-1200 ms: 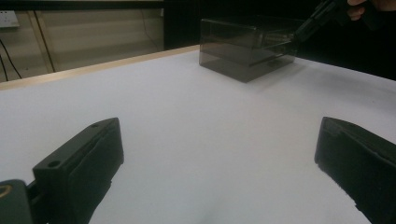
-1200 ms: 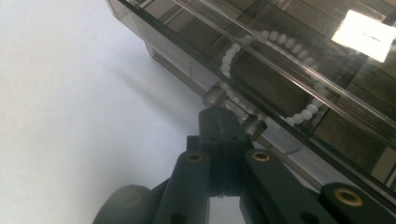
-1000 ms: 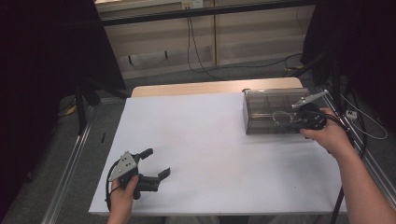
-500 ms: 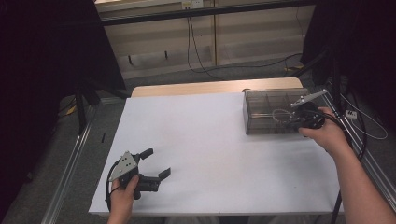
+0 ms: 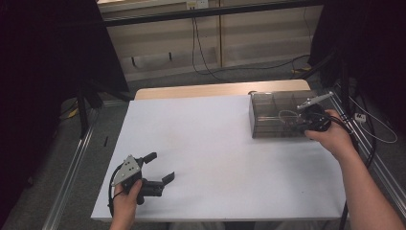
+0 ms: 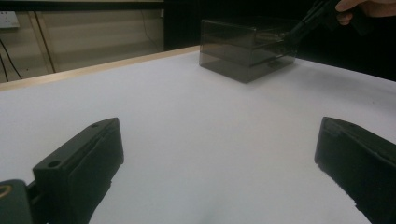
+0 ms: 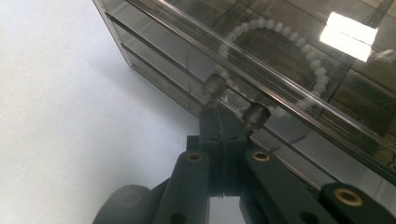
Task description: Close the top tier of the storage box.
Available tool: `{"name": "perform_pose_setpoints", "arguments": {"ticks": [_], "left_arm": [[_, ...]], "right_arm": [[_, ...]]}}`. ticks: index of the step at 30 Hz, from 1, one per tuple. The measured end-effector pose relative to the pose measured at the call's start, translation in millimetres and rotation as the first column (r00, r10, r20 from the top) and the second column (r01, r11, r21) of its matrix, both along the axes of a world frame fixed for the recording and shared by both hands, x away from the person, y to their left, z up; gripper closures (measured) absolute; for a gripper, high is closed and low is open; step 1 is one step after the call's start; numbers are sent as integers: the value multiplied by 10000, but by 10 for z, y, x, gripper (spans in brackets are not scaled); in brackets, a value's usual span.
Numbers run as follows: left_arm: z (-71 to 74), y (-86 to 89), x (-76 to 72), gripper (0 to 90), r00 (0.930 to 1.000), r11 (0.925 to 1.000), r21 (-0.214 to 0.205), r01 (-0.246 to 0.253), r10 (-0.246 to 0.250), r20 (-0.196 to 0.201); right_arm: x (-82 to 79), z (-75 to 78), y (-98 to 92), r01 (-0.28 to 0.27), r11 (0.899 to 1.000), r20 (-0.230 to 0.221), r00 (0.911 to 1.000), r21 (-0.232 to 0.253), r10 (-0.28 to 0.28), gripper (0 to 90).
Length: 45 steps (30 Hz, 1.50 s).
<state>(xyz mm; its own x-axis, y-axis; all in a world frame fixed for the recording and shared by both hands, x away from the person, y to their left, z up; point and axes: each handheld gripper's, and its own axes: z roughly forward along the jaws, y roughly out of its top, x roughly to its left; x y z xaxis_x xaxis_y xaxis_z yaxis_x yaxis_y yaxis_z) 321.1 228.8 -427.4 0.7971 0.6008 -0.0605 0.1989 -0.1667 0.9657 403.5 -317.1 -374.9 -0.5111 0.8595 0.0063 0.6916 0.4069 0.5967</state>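
Our right gripper (image 7: 224, 122), clenched, sits at the drawer knobs (image 7: 215, 86) of the organiser box (image 5: 280, 115) (beads inside); left gripper (image 5: 159, 167) rests released; drawer unopened, we judge.

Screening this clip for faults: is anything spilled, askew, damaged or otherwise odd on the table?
Nothing stands out. The smoky drawer box sits square on the white table, a bead bracelet lies inside it, the right claw is closed at its front knobs, and the left claw rests open.

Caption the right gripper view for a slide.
Right gripper, jaws together, at two small knobs on a smoky transparent plastic drawer box holding a white bead strand.
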Motion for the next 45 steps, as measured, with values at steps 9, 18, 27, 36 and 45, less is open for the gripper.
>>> {"name": "perform_pose_setpoints", "arguments": {"ticks": [9, 18, 27, 36, 45], "left_arm": [[-1, -3, -6, 16, 10000, 10000, 38, 14, -14, -23], [5, 1, -9, 16, 10000, 10000, 16, 14, -14, 12], [4, -8, -3, 16, 10000, 10000, -55, -12, 12, -16], [2, -15, -2, 16, 10000, 10000, -62, 25, -25, -9], [17, -9, -4, 16, 10000, 10000, -60, 37, -36, 42]], "right_arm": [[-11, 4, -11, 29, 9999, 148, 9999, 97, -30, 900], [-101, -18, 61, -425, 9971, -250, 9987, 630, 442, 873], [-221, 5, 78, -648, 9900, -318, 9971, 1255, 693, 793], [-364, 3, 161, -1041, 9796, -226, 9937, 1722, 1096, 661], [-447, 3, 291, -1439, 9731, -147, 9887, 1799, 1490, 590]]}}
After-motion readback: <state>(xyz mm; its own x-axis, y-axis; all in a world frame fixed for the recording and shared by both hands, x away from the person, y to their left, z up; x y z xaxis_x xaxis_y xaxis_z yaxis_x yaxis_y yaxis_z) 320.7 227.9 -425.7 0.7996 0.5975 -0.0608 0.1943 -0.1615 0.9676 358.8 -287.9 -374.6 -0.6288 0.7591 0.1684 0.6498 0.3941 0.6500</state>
